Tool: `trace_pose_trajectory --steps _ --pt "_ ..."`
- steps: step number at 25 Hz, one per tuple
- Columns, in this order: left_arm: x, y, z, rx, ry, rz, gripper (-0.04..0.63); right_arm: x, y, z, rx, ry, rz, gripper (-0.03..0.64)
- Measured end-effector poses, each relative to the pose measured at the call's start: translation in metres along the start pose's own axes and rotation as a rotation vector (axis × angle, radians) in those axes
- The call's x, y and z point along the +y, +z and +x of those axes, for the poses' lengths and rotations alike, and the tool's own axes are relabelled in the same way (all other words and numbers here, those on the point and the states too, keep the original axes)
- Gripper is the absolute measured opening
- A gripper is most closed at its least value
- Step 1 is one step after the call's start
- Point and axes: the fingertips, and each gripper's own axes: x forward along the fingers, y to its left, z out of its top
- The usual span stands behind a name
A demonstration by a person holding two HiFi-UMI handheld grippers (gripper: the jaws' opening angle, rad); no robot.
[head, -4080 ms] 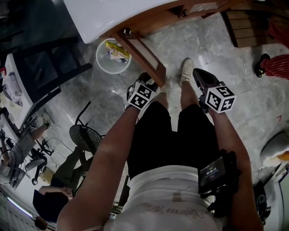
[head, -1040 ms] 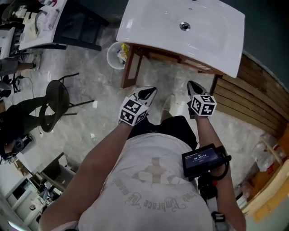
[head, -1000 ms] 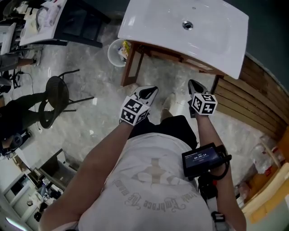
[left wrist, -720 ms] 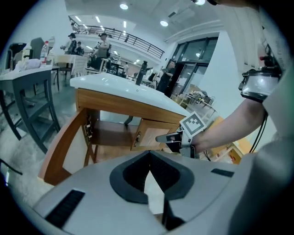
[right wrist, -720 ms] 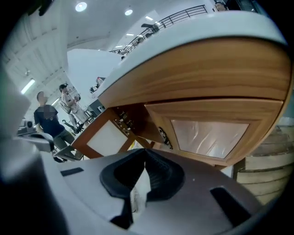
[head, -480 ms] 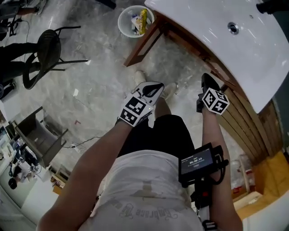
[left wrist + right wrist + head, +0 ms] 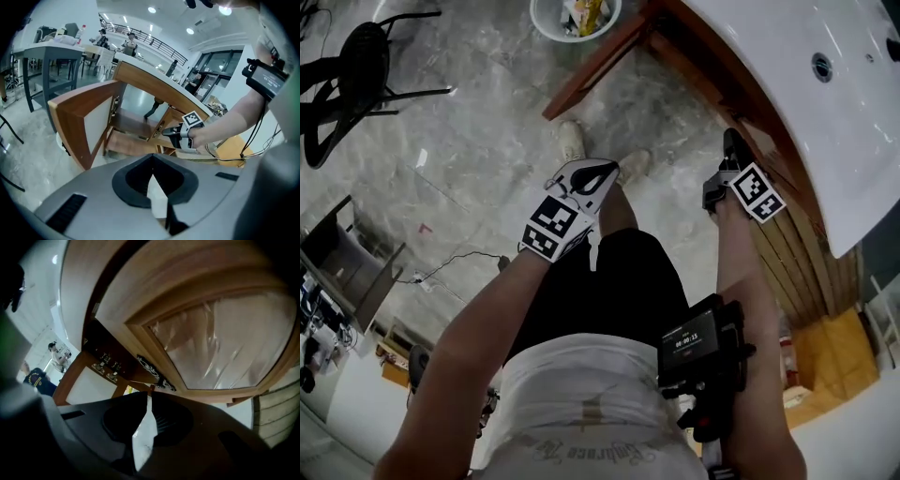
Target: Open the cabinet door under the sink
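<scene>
The white sink tops a wooden cabinet at the head view's right. Its left door stands swung open; in the left gripper view it is a wood frame with a pale panel. The right door, with a frosted pane, is closed and fills the right gripper view. Its dark ornate handle lies just beyond my right gripper, whose jaws are only starting to part with nothing between them. My left gripper hangs shut and empty above the person's knee, away from the cabinet.
A white bin with rubbish stands on the marble floor by the open door. A black chair is at the far left. Wooden slats run along the cabinet's right side. The person's legs and shoes are below the grippers.
Both grippers have sunk lower. The view has swung so the sink now lies at the right, and my right gripper has come close to the closed door.
</scene>
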Motion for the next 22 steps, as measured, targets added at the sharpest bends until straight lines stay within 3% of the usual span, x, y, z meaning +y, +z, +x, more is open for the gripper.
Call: trace_pose_trajectory --steps 2,5,8,18,22 --pt "0.0 -0.009 0.004 0.004 -0.018 -0.018 0.011 -0.007 -0.004 0.009 0.006 -0.028 0.023 0.029" --pt "-0.004 -0.023 0.007 0.017 -0.063 -0.037 0.011 -0.012 -0.011 0.018 0.036 -0.056 0.023 0.114" --pt "-0.004 -0.028 0.012 0.021 -0.078 -0.034 0.011 -0.016 -0.007 0.026 0.027 -0.069 0.07 0.14" --pt "-0.012 -0.039 0.016 0.03 -0.116 -0.069 0.011 -0.025 0.007 0.033 -0.015 -0.076 0.27 0.141" --pt "-0.005 -0.039 0.022 0.034 -0.101 -0.053 0.011 -0.03 0.012 0.045 -0.022 -0.081 0.34 0.11"
